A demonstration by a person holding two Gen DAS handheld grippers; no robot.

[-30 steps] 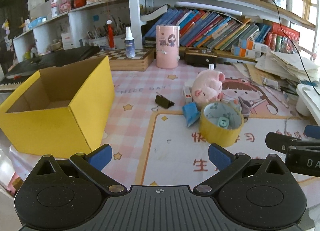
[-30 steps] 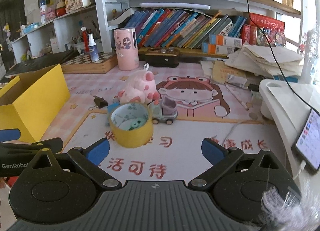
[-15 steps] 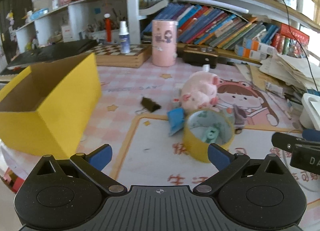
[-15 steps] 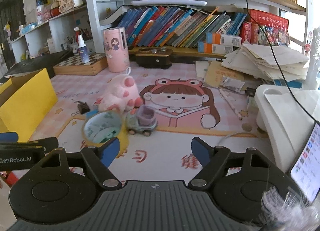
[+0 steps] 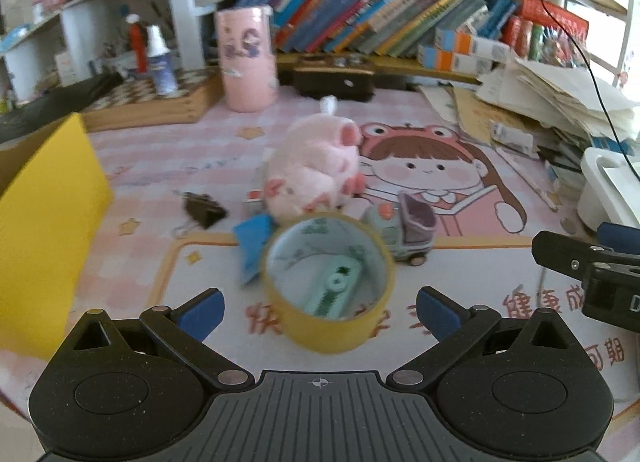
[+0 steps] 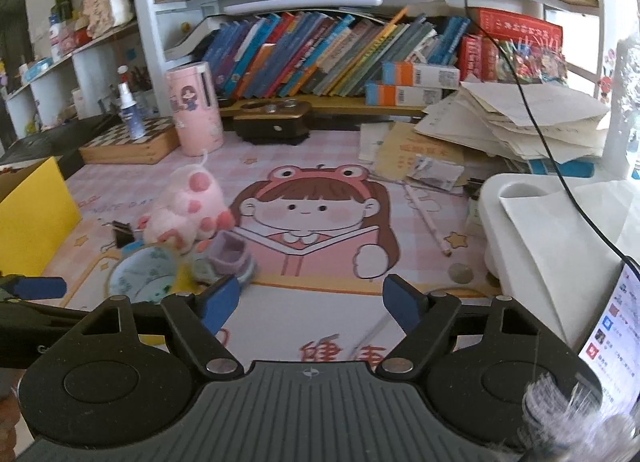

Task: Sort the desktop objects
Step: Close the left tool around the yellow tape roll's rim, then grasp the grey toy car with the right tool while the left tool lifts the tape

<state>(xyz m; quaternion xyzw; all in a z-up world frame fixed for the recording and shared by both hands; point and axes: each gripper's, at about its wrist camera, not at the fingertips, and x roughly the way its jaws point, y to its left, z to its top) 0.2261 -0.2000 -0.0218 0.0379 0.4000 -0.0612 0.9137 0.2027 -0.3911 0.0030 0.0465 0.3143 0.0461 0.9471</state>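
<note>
The left gripper point(image 5: 318, 308) has its jaws wide and empty, blue pads at either side of the lower frame. Dead ahead at 12 o'clock, just beyond the pads and roughly centred between them, stands the tape roll point(image 5: 329, 282), a yellow ring on its flat side with its opening facing up. The ring is round, so it has no long axis to line up with; what matters is that its width looks close to the jaw gap. A mint-green item point(image 5: 334, 288) lies inside it, long axis running from 7 to 1 o'clock.

Touching the roll at 10 o'clock is a blue piece point(image 5: 253, 236); at 2 o'clock, just beside it, a toy truck point(image 5: 404, 232). Behind at 12 lies the pink plush point(image 5: 316, 172), and at 10 o'clock, a little apart, a binder clip point(image 5: 202, 209). The yellow box point(image 5: 44, 230) fills the 9 o'clock edge.

The right gripper point(image 6: 310, 302) has its jaws partly open, narrower than the left's, with nothing between them. From it the roll point(image 6: 142, 274) sits at 10 o'clock, outside its left pad, partly hidden behind it.

So the left gripper is judged nearer and better aligned: a straight push forward and down would bring the ring between its pads, then a swing to 9 o'clock reaches the box.
</note>
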